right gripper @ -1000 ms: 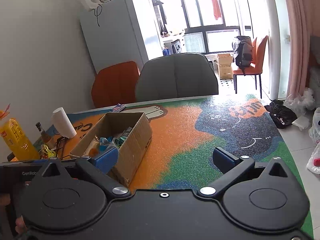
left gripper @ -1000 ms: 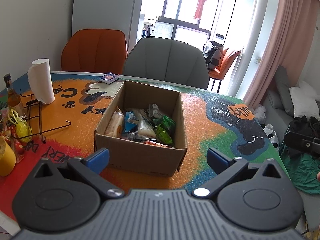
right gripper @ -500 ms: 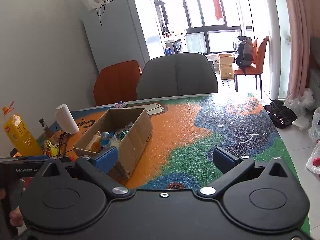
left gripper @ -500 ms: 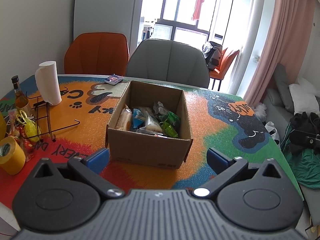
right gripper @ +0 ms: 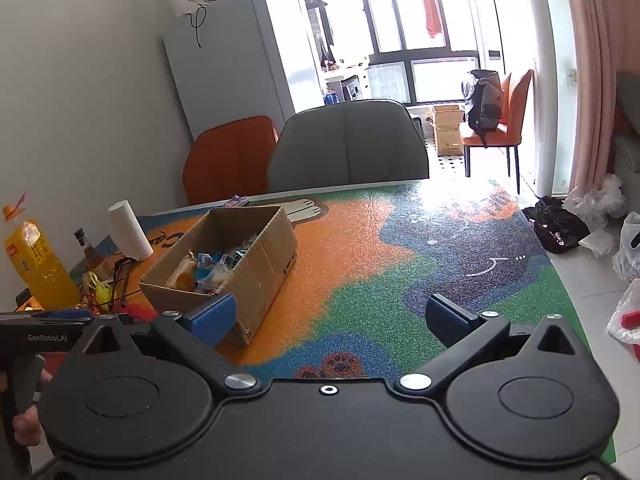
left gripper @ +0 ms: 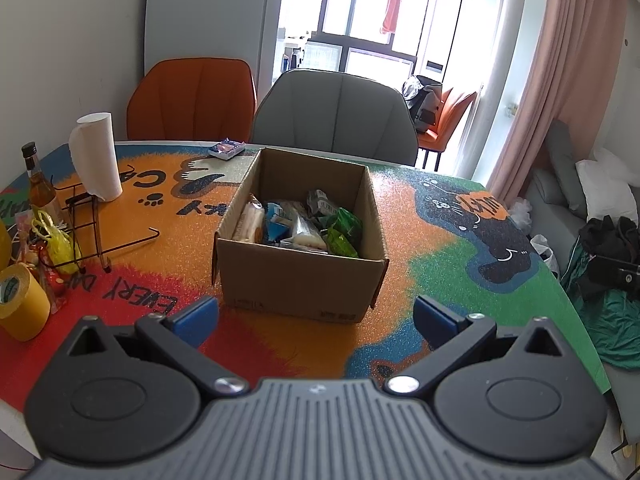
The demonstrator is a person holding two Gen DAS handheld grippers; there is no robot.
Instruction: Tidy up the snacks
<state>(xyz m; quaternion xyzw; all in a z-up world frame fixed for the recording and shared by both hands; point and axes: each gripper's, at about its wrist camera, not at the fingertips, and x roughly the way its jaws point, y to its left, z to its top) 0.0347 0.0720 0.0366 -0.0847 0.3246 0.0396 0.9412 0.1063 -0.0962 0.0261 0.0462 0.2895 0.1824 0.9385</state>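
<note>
With the left gripper (left gripper: pixel 316 316) and right gripper (right gripper: pixel 334 318) both spread wide and empty, the likeliest slip is a finger catching the near wall of the open brown cardboard box (left gripper: pixel 300 280) at twelve o'clock and shoving it, since the loose crinkly snack packets (left gripper: pixel 304 226) lie low inside.

At the bottom of the frame the left hand-held gripper (left gripper: pixel 315 317) hangs with its blue-padded jaws spread wide and nothing between them, just short of an open cardboard box (left gripper: pixel 299 280) that stands mid-frame on the colourful tabletop (left gripper: pixel 440 280). Inside the box lie mixed snack packets (left gripper: pixel 304 226), green ones toward its right side. At left stand a paper towel roll (left gripper: pixel 96 156), a bottle (left gripper: pixel 38 184), a black wire rack (left gripper: pixel 94 236) and a yellow tape roll (left gripper: pixel 20 304); a small packet (left gripper: pixel 226 149) lies near the tabletop's far edge, before an orange chair (left gripper: pixel 192 100) and a grey chair (left gripper: pixel 334 114).
</note>
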